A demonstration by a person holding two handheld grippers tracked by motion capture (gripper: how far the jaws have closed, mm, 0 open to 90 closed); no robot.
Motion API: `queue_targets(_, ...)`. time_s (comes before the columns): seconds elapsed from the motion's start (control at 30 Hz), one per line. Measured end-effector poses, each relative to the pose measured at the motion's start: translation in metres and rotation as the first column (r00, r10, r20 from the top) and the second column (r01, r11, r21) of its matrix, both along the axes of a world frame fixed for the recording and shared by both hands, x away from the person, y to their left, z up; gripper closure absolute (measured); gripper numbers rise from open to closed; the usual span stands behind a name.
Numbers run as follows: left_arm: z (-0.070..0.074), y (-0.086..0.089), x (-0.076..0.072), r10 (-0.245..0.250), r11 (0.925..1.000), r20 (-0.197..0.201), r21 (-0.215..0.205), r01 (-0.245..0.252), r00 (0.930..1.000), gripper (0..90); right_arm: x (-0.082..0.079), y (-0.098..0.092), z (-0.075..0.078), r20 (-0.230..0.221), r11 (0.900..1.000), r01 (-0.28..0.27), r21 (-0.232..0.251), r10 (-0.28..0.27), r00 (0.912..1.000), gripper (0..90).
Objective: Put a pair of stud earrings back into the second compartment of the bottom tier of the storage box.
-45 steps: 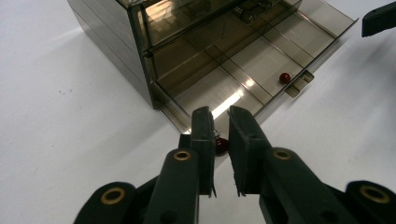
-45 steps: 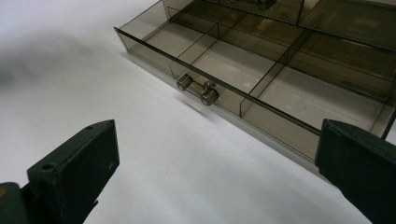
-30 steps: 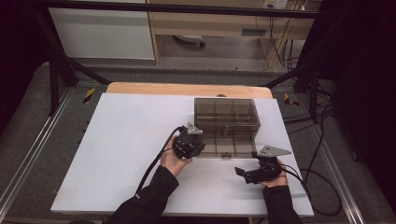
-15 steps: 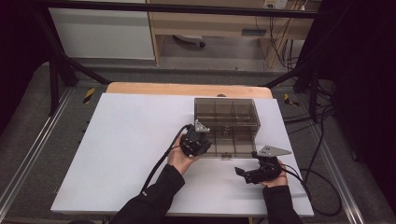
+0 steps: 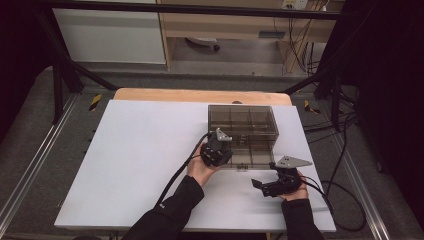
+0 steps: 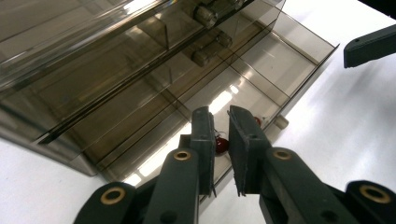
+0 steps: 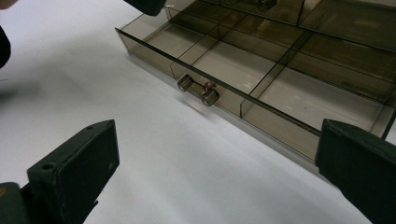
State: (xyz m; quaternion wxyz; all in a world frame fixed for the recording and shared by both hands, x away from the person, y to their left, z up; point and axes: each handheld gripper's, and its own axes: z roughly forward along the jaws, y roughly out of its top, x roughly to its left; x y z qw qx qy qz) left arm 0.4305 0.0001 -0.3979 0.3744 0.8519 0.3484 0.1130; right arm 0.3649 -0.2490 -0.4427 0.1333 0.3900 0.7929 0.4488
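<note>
Two grippers work here. Left gripper [image 5: 216, 150] has slid over the open drawer [image 7: 261, 88], jaws pinching something small and red [image 6: 221, 144]. Right gripper [image 5: 272, 185] waits, jaws spread.

In the left gripper view, a small red object [image 6: 221, 144] is seen between and just beyond the closed jaws of the left tool [image 6: 221, 122]; most of it is hidden by the jaws, so its kind and whether it is gripped cannot be told. The smoky box [image 6: 140, 88] ahead of that tool is cut off by the top and left edges. In the high view, the near-left corner of the box is covered by the left tool [image 5: 218, 136]. In the right gripper view, the right tool [image 7: 215, 154] is cropped at the bottom, and the drawer [image 7: 261, 70] ahead of it is cut off at the top and right.
</note>
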Motion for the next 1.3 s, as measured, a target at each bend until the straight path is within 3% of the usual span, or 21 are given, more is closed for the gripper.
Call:
queue_targets(0.77,-0.018,-0.026,0.012,-0.016,0.9998,-0.004,0.015,0.016,0.9999,80.0,0.001,0.000,-0.001,-0.002,1.000,-0.001,-0.004,0.001,1.0000,0.4)
queue_targets(1.17,-0.027,-0.030,0.015,-0.024,0.9993,-0.021,0.027,0.025,0.9995,79.2,0.001,0.000,-0.001,-0.001,1.000,-0.003,-0.001,0.003,1.0000,0.4)
queue_targets(1.3,-0.024,-0.029,0.015,-0.031,0.9995,-0.025,0.006,0.031,0.9992,75.5,0.001,0.000,-0.001,-0.002,1.000,-0.002,0.000,0.002,1.0000,0.4)
